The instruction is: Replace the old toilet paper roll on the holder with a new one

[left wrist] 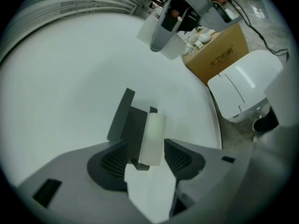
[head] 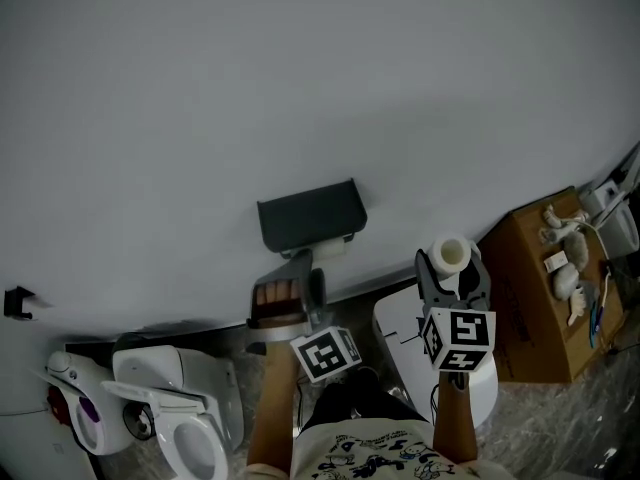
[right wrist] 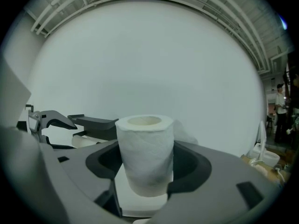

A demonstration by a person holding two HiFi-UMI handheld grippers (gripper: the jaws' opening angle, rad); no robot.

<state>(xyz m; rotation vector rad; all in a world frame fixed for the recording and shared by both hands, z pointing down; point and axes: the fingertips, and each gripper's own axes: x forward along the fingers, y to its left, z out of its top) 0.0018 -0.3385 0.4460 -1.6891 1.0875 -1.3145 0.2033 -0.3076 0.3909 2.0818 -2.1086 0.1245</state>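
- Right tool [right wrist: 145,169] is clenched on the new toilet paper roll [right wrist: 144,153], which is held upright, to the right of the holder and apart from it.
- Left tool [left wrist: 145,157] is raised to the dark holder [left wrist: 122,120] on the white wall [left wrist: 70,78], its jaws released and apart.
- Between those jaws the thin old roll [left wrist: 152,139] is seen, seated on the holder.
- A toilet [head: 185,418] is seen at lower left, and a cardboard box [head: 535,298] at right.
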